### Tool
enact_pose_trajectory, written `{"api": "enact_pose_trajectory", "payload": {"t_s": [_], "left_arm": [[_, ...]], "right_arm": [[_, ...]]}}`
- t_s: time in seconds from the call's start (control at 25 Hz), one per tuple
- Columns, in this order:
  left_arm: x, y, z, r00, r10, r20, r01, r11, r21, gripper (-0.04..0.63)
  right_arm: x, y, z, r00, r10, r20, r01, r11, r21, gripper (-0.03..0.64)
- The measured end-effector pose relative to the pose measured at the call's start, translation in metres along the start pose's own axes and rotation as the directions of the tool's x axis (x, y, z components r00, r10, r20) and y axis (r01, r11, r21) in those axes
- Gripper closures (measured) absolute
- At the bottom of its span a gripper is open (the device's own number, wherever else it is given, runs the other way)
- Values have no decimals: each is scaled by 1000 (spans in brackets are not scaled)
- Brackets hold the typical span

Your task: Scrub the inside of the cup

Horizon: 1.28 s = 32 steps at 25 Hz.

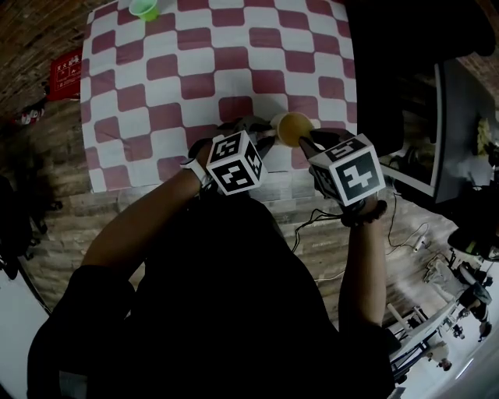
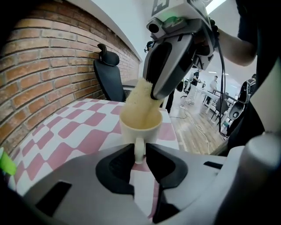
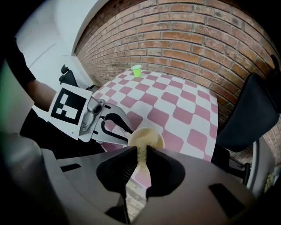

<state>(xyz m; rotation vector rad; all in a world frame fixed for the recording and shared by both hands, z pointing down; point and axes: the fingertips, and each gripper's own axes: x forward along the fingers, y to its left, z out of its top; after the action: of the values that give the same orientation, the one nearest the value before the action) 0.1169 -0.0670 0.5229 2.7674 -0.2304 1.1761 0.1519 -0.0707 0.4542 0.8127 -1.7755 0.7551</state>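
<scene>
The cream ceramic cup (image 2: 140, 127) with a loop handle sits over the near edge of the red-and-white checked surface (image 1: 156, 93); I cannot tell whether its base touches the cloth. It looks stiff, smooth and breakable, and probably light enough to carry by the handle alone. The handle is the sensible hold, since the glazed wall would likely slip. The left claw (image 2: 139, 154) is closed to a narrow gap and pinches that handle between its two dark pads, keeping the mouth turned upward.

A soft yellow sponge strip (image 2: 139, 100) dips into the cup's mouth. The right claw (image 3: 139, 156) is clamped nearly shut on the sponge's upper end. The sponge should bend and squash easily, so pressing it against the inner wall seems to need only modest force.

By count there is one cream cup, one sponge and two claws. A single small green plastic cup (image 1: 144, 9) stands well apart at the far corner.
</scene>
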Motion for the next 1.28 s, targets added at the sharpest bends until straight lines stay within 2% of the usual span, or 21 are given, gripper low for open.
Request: {"api": "enact_pose_trajectory", "payload": {"t_s": [0.16,0.32,0.52,0.64,0.72,0.84,0.96,1.08,1.16,1.24,1.28], "left_arm": [[-2,1,1,1000,15,-1,-15,1000,-9,508],[-4,1,0,1000,22,2,-22,1000,-11,508],[-3,-1,-1,999,35,-5,-35,999,-14,508],[-4,-2,-1,999,31,-7,-31,999,-13,508],[-4,-2,-1,1000,29,-7,-30,999,-18,508],[-4,-2,0,1000,30,-5,-30,999,-24,508],[-4,-1,-2,1000,31,-7,-31,999,-26,508],[-5,-1,-3,999,31,-11,-31,999,-27,508],[-5,-1,-3,999,30,-12,-30,999,-25,508],[-5,-1,-3,999,30,-12,-31,999,-19,508],[-5,0,-3,999,31,-13,-31,999,-16,508]], "right_arm": [[10,4,-4,997,-25,-79,20,998,-64,546],[17,8,-2,994,-33,-101,23,996,-91,546],[47,16,-3,990,54,-131,-58,998,-30,546],[47,22,-6,989,78,-122,-79,997,0,546],[38,22,-6,992,98,-79,-96,995,32,546],[11,15,3,989,132,63,-138,986,94,546],[-23,15,10,964,170,203,-202,967,153,546],[-58,16,18,934,183,307,-241,957,163,545],[-72,7,19,945,134,298,-174,978,112,546],[-72,-3,15,974,60,220,-60,998,-10,546],[-66,-5,12,985,34,171,-20,996,-82,546]]}}
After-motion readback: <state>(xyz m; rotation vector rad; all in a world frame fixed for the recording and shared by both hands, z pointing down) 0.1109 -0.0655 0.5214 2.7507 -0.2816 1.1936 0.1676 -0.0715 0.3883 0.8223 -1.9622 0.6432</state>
